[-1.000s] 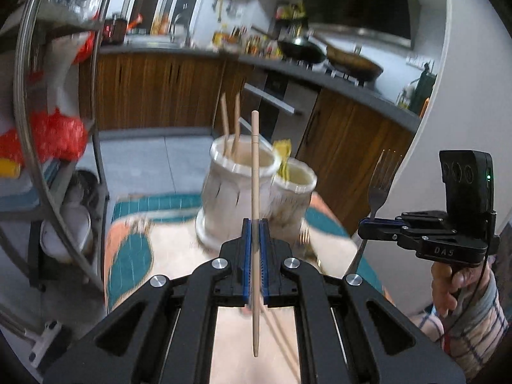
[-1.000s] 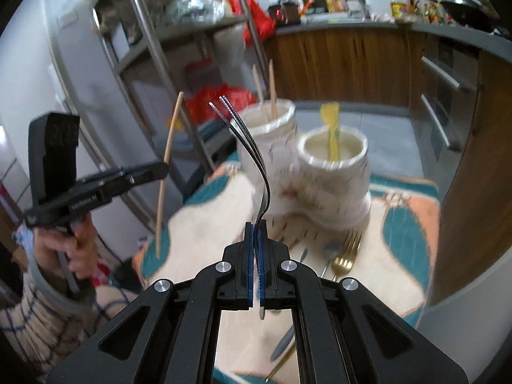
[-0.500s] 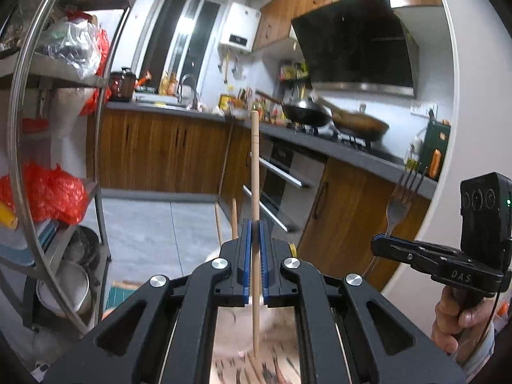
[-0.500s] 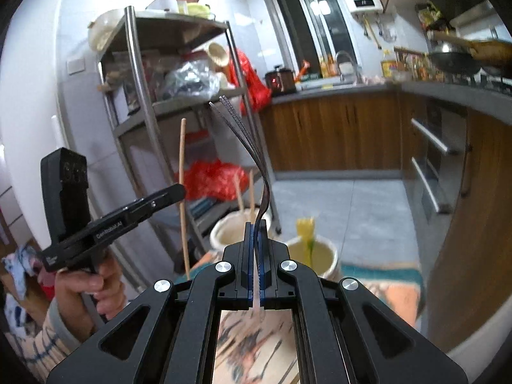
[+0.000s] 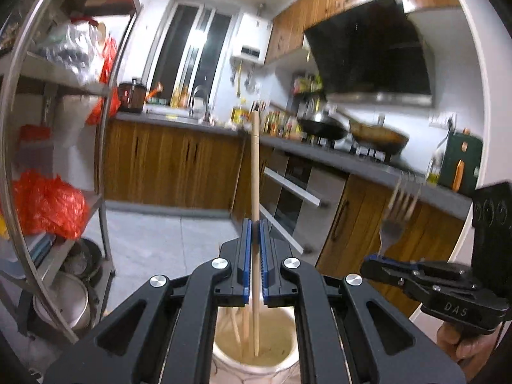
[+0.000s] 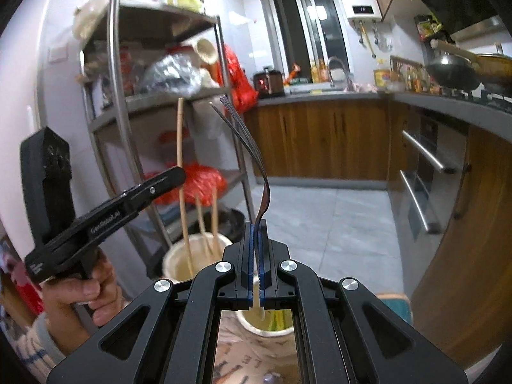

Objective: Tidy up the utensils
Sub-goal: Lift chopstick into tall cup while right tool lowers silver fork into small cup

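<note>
My left gripper (image 5: 254,227) is shut on a wooden chopstick (image 5: 255,160) held upright, whose lower end dips into the white holder (image 5: 281,348) just below, beside two other chopsticks. In the right wrist view the same left gripper (image 6: 177,174) and chopstick (image 6: 180,147) stand over that taller holder (image 6: 174,262). My right gripper (image 6: 256,227) is shut on a metal fork (image 6: 256,160), seen edge on, with its tines up. Under it sits a second white holder (image 6: 252,326) containing something yellow-green. In the left wrist view the right gripper (image 5: 368,264) and fork (image 5: 396,214) are at the right.
A metal shelf rack (image 6: 118,96) with red bags and pots stands on the left. Wooden cabinets (image 5: 166,163), an oven with bar handles (image 6: 422,156) and a counter with woks (image 5: 377,137) line the back and right. A patterned cloth (image 6: 249,361) covers the table below.
Both grippers have lifted and tipped upward, so the holders have slid to the bottom of both views. The chopstick's lower end now sits inside the taller holder, and the fork hangs over the second one.
</note>
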Demonstrator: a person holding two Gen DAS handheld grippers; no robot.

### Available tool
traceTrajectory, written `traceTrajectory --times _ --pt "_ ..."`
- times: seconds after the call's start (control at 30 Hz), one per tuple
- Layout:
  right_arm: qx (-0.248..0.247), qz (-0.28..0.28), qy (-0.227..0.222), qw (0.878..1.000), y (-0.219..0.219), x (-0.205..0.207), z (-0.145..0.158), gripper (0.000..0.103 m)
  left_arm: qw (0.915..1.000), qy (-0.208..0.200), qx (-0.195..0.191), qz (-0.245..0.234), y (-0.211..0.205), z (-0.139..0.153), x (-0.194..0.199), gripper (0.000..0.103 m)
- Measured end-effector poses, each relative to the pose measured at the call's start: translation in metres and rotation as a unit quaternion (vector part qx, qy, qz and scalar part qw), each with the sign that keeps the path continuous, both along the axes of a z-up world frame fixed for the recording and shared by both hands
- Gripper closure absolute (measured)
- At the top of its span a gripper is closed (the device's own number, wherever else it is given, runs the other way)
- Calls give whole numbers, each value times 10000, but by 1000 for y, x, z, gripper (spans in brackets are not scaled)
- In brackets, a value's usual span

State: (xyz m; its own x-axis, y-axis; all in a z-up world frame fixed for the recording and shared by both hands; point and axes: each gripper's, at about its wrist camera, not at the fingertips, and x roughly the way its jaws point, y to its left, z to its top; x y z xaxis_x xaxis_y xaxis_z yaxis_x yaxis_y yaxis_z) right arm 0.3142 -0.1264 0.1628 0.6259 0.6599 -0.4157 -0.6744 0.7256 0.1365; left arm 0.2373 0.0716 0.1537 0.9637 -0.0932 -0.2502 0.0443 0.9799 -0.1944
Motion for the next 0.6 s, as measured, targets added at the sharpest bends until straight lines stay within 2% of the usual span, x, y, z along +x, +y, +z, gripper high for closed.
traceTrajectory --times 0.1,0.3,0.43,0.6 --pt "-191 19 226 9996 4 7 -15 100 9992 345 187 27 -8 -16 4 98" --pt "-411 86 547 9976 11 13 -37 100 9958 858 277 184 -11 -37 9 98" --pt "-516 149 675 9963 17 15 -46 100 9938 1043 289 251 -10 -42 13 98" --pt "-639 181 786 9947 23 19 -56 100 9936 1024 358 315 -11 -43 13 98"
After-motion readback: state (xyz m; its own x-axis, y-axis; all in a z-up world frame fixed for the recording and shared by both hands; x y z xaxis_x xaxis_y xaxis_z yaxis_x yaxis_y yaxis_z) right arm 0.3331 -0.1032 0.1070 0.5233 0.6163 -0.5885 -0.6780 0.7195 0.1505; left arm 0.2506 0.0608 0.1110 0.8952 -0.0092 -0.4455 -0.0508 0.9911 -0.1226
